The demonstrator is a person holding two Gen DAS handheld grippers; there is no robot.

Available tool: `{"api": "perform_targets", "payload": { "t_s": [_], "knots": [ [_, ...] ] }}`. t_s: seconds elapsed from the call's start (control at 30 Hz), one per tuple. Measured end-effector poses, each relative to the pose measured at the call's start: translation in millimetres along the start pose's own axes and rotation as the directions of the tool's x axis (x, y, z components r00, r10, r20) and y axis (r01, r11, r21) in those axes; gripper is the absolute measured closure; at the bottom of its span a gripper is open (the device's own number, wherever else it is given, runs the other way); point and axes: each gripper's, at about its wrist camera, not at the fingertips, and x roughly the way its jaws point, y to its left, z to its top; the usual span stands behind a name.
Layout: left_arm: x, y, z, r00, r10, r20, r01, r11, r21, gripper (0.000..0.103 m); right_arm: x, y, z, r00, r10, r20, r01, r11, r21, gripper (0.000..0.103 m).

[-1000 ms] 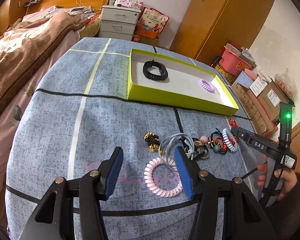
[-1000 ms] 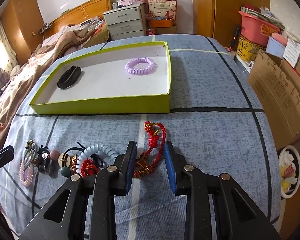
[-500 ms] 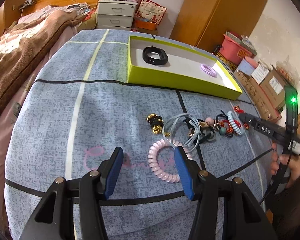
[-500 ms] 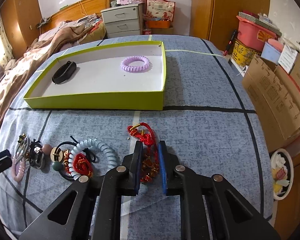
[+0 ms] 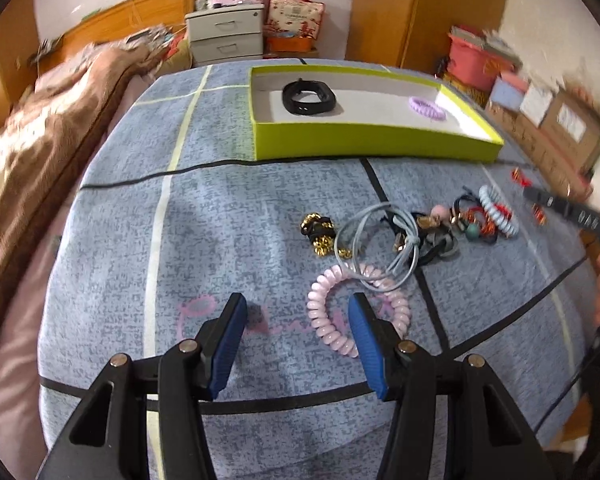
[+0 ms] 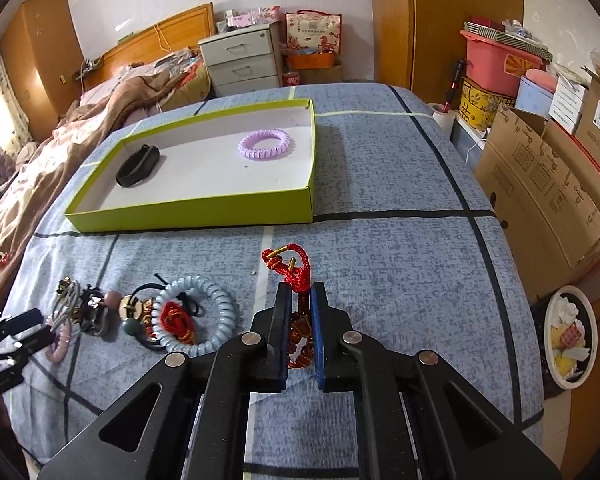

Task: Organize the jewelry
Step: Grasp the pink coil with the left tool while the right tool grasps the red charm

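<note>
My right claw (image 6: 301,308) just clamped shut on the red knotted cord bracelet (image 6: 290,266), so it's ready to go to the green tray (image 6: 188,210) at 11 o'clock. My left claw (image 5: 294,318) is still wide open over the pink coil hair tie (image 5: 328,322).

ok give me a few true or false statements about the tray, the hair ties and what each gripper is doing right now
1. The right gripper is shut on the red cord bracelet. True.
2. The green tray holds three items. False: it holds two, a black band and a purple coil hair tie.
3. The left gripper is open, holding nothing. True.
4. The pink coil hair tie is already in the tray. False: it lies on the blue bedspread, its near side by the left gripper's right finger.
5. The pale blue coil hair tie lies outside the tray, among the loose pieces. True.
</note>
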Motion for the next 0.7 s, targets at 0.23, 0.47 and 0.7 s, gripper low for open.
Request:
{"api": "perform_targets", "payload": {
  "t_s": [0.23, 0.47, 0.7],
  "knots": [
    [0.6, -8.6, 4.0, 1.0, -0.016, 0.005, 0.015, 0.998, 0.06, 0.066, -8.6, 3.3, -1.4, 1.0, 0.023, 0.016, -0.023, 1.0, -0.001, 0.093],
    [0.3, -9.6, 5.3, 0.999, -0.05, 0.011, 0.049, 0.997, 0.052, 0.092, -12.9, 7.4, -3.3, 0.999, 0.033, 0.02, -0.033, 0.999, -0.008, 0.093],
    [-3.1, -4.4, 1.9, 0.998, -0.064, 0.018, 0.064, 0.998, 0.01, 0.093, -18.9, 6.8, -6.8, 0.999, 0.036, 0.03, -0.036, 0.999, -0.009, 0.093]
  ]
}}
